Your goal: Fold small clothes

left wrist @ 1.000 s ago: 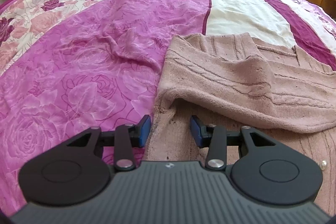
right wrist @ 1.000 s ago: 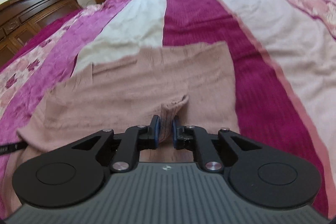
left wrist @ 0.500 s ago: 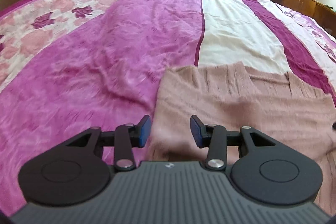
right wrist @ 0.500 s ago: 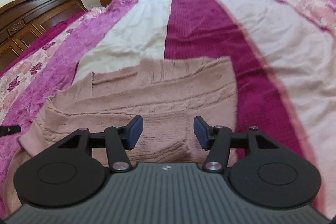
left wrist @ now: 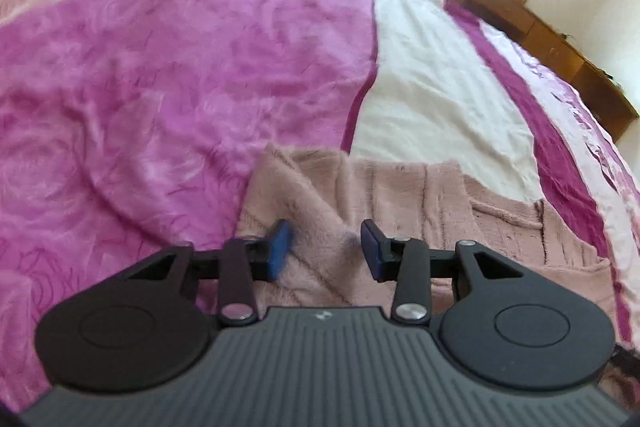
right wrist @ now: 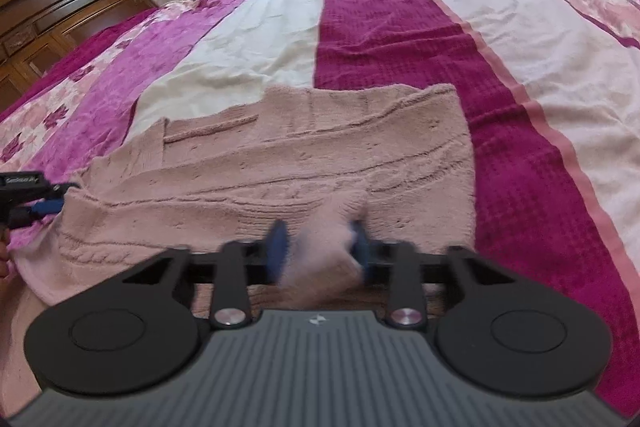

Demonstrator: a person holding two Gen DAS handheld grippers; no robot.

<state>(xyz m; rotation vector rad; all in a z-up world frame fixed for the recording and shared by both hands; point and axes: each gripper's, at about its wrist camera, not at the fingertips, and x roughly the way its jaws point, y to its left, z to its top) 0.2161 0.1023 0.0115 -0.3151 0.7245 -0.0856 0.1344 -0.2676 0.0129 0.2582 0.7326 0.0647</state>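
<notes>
- The pink knitted sweater [right wrist: 304,163] is lying across the middle of the striped bedspread [right wrist: 384,27], already doubled over on itself, with its far edge resting on the white and dark magenta stripes.
- Off the sweater's left side, the bedspread is showing its rumpled bright pink band, and nothing is sitting on it.
- At the sweater's left edge, the left gripper [left wrist: 325,251] is hovering with its blue pads spread apart; a ridge of knit is rising between them, but neither pad looks to be pressing it, so the claw is released.
- Near the sweater's front edge, right of its middle, the right gripper [right wrist: 318,247] is blurred with motion, and a raised tuft of knit is standing between its pads. They look to be coming together around it, but I cannot tell whether they are gripping it.
- To my eye a fresh fold is being set up: both claws are seeking a hold on the near layer.
- The next move calls for both claws to clamp firmly, lift together, and carry the edge evenly across the sweater so the layers land square.
</notes>
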